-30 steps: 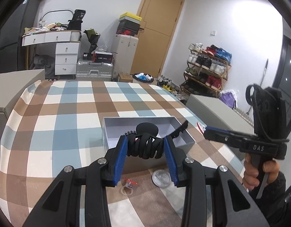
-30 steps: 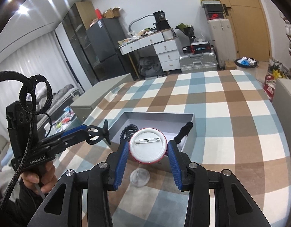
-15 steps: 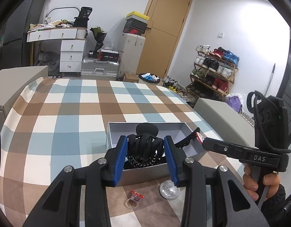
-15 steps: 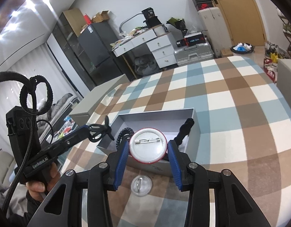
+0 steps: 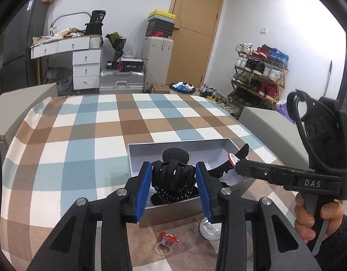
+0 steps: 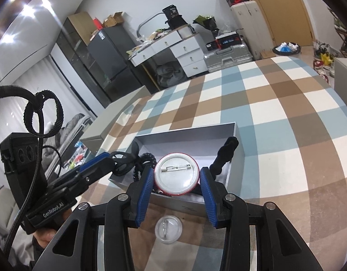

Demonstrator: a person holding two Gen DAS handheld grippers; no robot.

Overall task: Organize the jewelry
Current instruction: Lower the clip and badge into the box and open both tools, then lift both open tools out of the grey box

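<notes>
An open grey box [image 5: 180, 145] [image 6: 237, 135] sits on the checked tablecloth. My left gripper [image 5: 173, 180] is shut on a black claw hair clip [image 5: 173, 175] and holds it over the box's near left part. My right gripper [image 6: 176, 176] is shut on a round red-rimmed pin badge [image 6: 176, 175], back side up, over the box's near edge. A black coiled hair tie [image 5: 171, 194] [image 6: 148, 158] and a black clip [image 6: 225, 154] lie in the box. The right gripper also shows in the left wrist view [image 5: 232, 161].
On the cloth in front of the box lie a second round badge [image 6: 167, 229] [image 5: 208, 229] and a small ring with a red top [image 5: 165, 244]. Grey seats flank the table. A shoe rack [image 5: 259, 76] and drawers [image 5: 86, 67] stand behind.
Both grippers have moved forward and lower over the box with their loads. The hair clip and the badge now sit closer to the box's inside.
</notes>
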